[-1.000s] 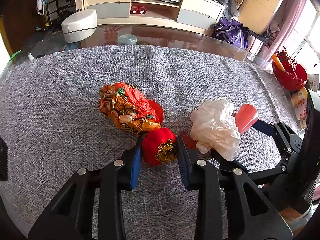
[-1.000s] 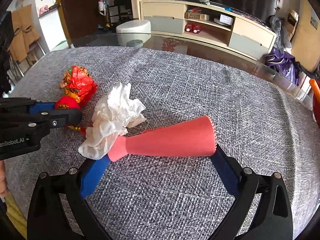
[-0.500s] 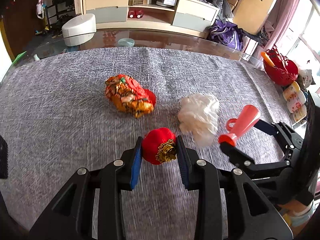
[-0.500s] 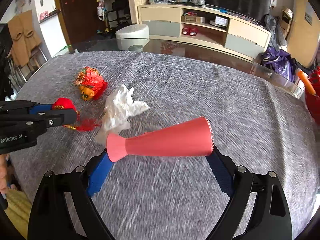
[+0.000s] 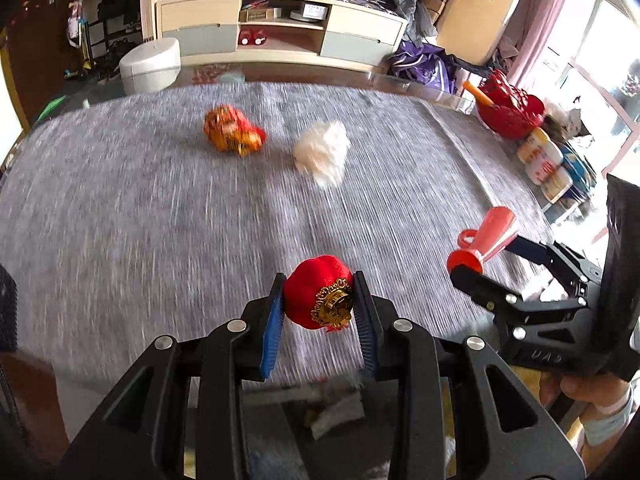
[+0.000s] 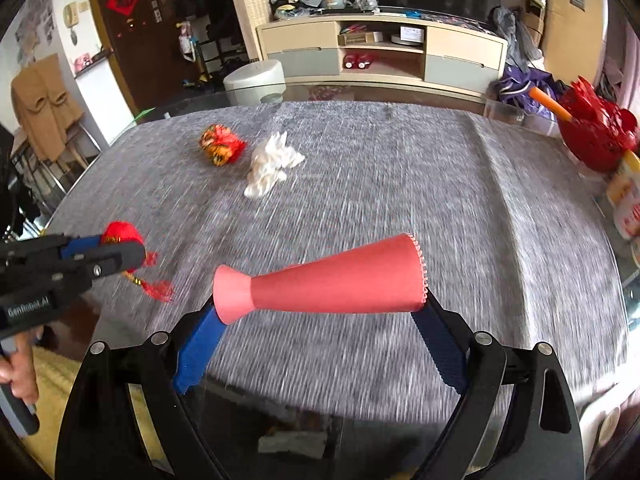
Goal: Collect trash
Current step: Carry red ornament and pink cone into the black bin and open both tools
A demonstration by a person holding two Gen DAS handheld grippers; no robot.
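Note:
My left gripper (image 5: 318, 306) is shut on a small red lantern ornament (image 5: 316, 291) with a gold cap, held above the near edge of the table; its tassel (image 6: 158, 288) hangs below in the right wrist view. My right gripper (image 6: 320, 312) is shut on a pink plastic horn (image 6: 332, 282), held crosswise between the pads and also lifted; it also shows in the left wrist view (image 5: 486, 236). A crumpled orange-red wrapper (image 5: 232, 134) and a crumpled white tissue (image 5: 322, 152) lie on the grey tablecloth (image 5: 140, 208), far ahead of both grippers.
A red basket (image 5: 508, 110) and snack packs (image 5: 548, 164) stand at the table's right edge. Below the near table edge some pale scraps (image 5: 332, 412) show through glass. A TV cabinet (image 5: 280, 36) and a white stool (image 5: 150, 64) stand beyond the table.
Both grippers have lifted and pulled back toward the near table edge with the lantern and the horn. The wrapper and tissue stay on the cloth, now farther away.

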